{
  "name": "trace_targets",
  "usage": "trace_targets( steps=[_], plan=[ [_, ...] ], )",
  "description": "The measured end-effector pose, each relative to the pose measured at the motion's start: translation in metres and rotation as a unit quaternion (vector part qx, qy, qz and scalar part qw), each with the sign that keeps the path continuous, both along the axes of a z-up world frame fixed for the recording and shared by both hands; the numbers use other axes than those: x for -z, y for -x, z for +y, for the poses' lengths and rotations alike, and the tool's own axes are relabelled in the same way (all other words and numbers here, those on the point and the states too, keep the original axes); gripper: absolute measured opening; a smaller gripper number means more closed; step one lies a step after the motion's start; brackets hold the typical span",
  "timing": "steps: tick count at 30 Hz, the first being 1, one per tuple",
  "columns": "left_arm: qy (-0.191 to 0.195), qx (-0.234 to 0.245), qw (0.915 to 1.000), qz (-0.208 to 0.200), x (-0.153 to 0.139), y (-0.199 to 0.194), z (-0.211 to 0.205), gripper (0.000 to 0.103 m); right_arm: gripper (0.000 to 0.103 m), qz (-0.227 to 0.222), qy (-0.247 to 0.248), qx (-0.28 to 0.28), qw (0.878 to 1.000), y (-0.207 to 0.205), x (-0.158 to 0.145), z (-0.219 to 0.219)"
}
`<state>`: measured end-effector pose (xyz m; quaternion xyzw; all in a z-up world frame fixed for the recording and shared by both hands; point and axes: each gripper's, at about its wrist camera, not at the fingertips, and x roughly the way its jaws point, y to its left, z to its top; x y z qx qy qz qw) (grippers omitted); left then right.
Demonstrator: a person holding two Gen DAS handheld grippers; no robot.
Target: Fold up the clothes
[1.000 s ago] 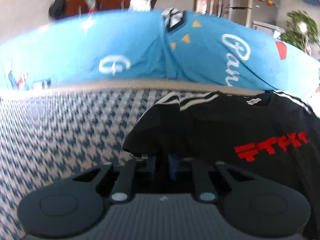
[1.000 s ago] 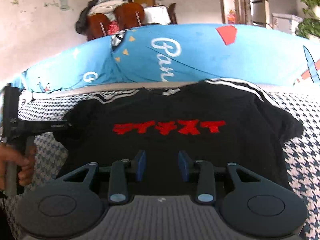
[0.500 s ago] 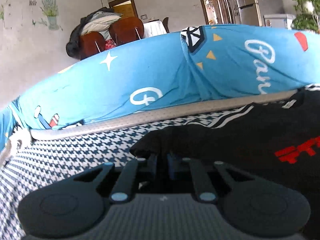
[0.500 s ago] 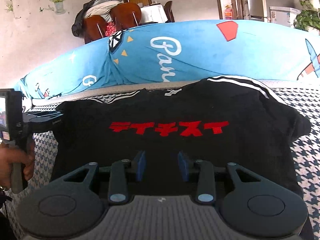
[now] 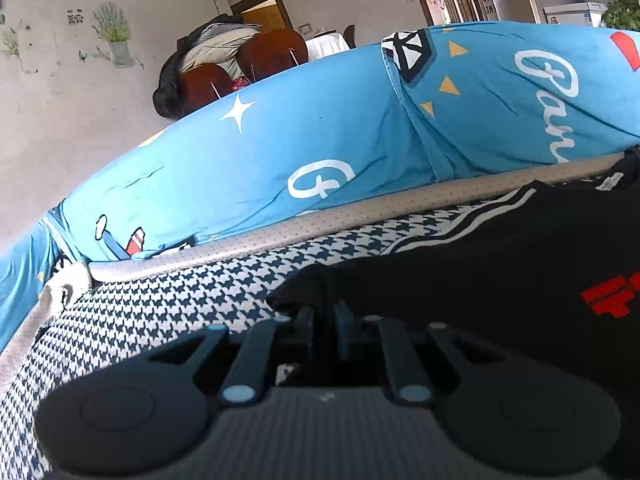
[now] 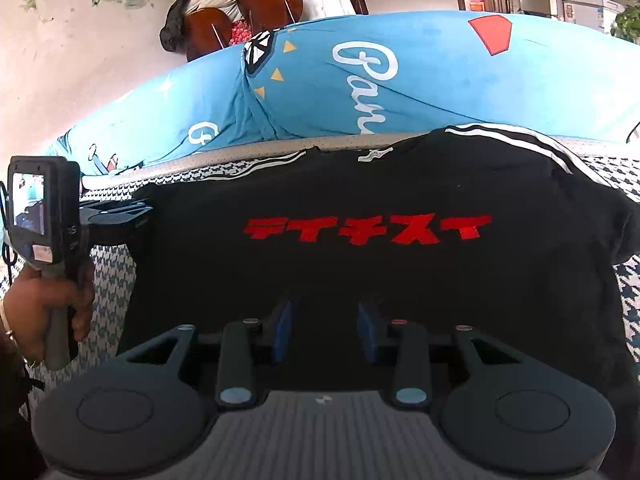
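Black T-shirt (image 6: 360,264) with red lettering lies spread on houndstooth bedding (image 5: 168,304). Left gripper (image 5: 322,322) pinches its left sleeve edge; right gripper (image 6: 326,330) hovers, jaws apart, above its near hem.

Red katakana "テイチスイ" runs across the black shirt (image 6: 360,184). White script "Pan…" and a "G" sit on the blue cover (image 6: 420,80).

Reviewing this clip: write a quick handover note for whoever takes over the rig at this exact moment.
Left gripper: shut on the sleeve of the black T-shirt.
Right gripper: fingers apart over the shirt's lower part, gripping nothing.
The shirt lies spread, red print up, on the houndstooth cover.
Done: sleeve pinched.
Left: every fold, as none shows yet.
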<state>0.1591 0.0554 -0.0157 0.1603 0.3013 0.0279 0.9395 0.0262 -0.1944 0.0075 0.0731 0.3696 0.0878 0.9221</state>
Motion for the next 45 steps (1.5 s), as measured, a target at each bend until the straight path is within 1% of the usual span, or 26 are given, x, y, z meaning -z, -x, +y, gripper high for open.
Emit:
trace_targets(
  steps=[2,3,4,5,6,7,9,11,13,14,15,16,20,24,29,31,34,40,43,45],
  plan=[
    [-0.003,-0.002,1.0000,0.009,0.003,-0.002,-0.001,0.012,0.036,-0.004,0.005,0.001,1.000,0.002,-0.001,-0.003],
    [-0.003,-0.003,0.9999,0.016,0.004,-0.003,-0.001,0.013,0.037,-0.006,0.007,0.004,1.000,0.003,-0.002,-0.007],
    [0.001,-0.001,0.9993,0.036,0.009,-0.006,-0.001,0.016,0.037,-0.008,0.009,0.008,1.000,0.004,-0.003,-0.010],
    [0.002,-0.004,0.9993,0.037,0.011,-0.005,-0.001,0.017,0.037,-0.009,0.010,0.014,1.000,0.005,-0.004,-0.014],
    [0.001,-0.008,0.9993,0.038,0.013,-0.004,-0.001,0.024,0.037,-0.010,0.011,0.022,1.000,0.006,-0.005,-0.019],
    [-0.004,-0.010,0.9993,0.036,0.012,-0.004,-0.001,0.029,0.037,-0.011,0.011,0.030,0.999,0.006,-0.006,-0.025],
    [0.012,-0.010,0.9993,0.035,0.008,-0.002,0.000,0.046,0.038,-0.013,0.009,0.048,0.999,0.008,-0.008,-0.038],
    [0.038,-0.010,0.9985,0.037,0.002,0.000,0.004,0.051,0.039,-0.016,0.011,0.065,0.998,0.008,-0.009,-0.051],
    [0.049,-0.012,0.9983,0.031,-0.004,0.003,0.005,0.057,0.041,-0.019,0.020,0.085,0.996,0.009,-0.010,-0.066],
    [0.053,-0.013,0.9981,0.028,-0.007,0.004,0.006,0.067,0.042,-0.020,0.023,0.095,0.995,0.010,-0.010,-0.073],
    [0.057,-0.015,0.9980,0.024,-0.010,0.006,0.006,0.079,0.043,-0.021,0.023,0.105,0.994,0.011,-0.011,-0.081],
    [0.062,-0.017,0.9978,0.017,-0.013,0.009,0.007,0.083,0.043,-0.021,0.021,0.116,0.993,0.012,-0.012,-0.089],
    [0.076,-0.015,0.9970,-0.008,-0.026,0.019,0.004,0.087,0.045,-0.017,0.000,0.177,0.984,0.012,-0.011,-0.127],
    [0.089,-0.003,0.9958,-0.021,-0.035,0.028,-0.001,0.089,0.046,-0.012,-0.049,0.236,0.970,0.010,-0.006,-0.164],
    [0.097,0.022,0.9945,-0.032,-0.042,0.040,-0.014,0.092,0.046,-0.007,-0.109,0.290,0.951,0.002,0.003,-0.195],
    [0.098,0.039,0.9939,-0.030,-0.042,0.044,-0.020,0.093,0.046,-0.009,-0.126,0.302,0.945,-0.001,0.006,-0.203],
    [0.099,0.060,0.9930,-0.023,-0.041,0.051,-0.031,0.094,0.047,-0.012,-0.133,0.307,0.942,-0.009,0.009,-0.208],
    [0.102,0.108,0.9888,0.013,-0.031,0.061,-0.050,0.095,0.047,-0.005,-0.144,0.326,0.934,-0.023,0.021,-0.216],
    [0.103,0.125,0.9864,0.026,-0.026,0.066,-0.058,0.095,0.048,-0.018,-0.152,0.337,0.929,-0.027,0.024,-0.221],
    [0.101,0.133,0.9854,0.031,-0.024,0.068,-0.061,0.095,0.050,-0.025,-0.158,0.343,0.926,-0.029,0.026,-0.223]
  ],
)
